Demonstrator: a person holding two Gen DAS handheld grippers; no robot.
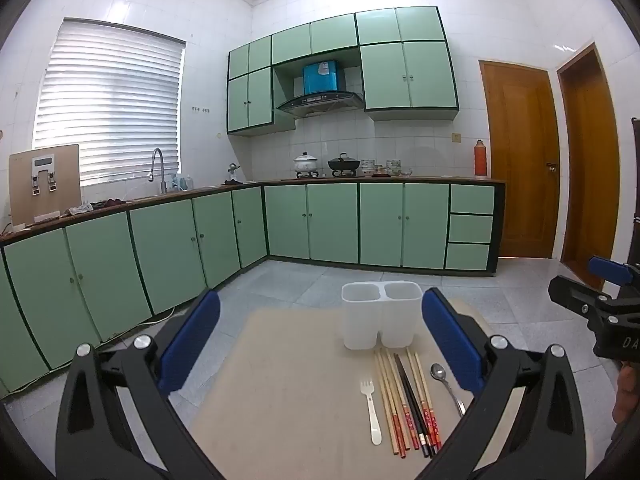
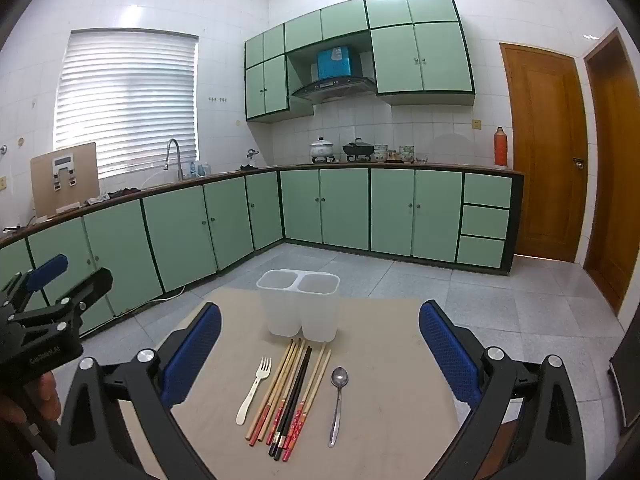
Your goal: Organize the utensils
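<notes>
One fork (image 2: 255, 388), one spoon (image 2: 338, 400) and one two-compartment holder (image 2: 298, 306) sit on the table (image 2: 392, 360). About eight chopsticks (image 2: 290, 396) lie between fork and spoon; the exact count is unclear.

Left tongs (image 1: 320, 344) and right tongs (image 2: 320, 350) — both spread wide, empty.

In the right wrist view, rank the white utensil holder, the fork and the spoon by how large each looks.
1. White utensil holder, clearly the largest, even though it sits farthest away.
2 and 3. Fork and spoon: they look about the same length and lie at a similar distance, so I would not rank one over the other.
</notes>
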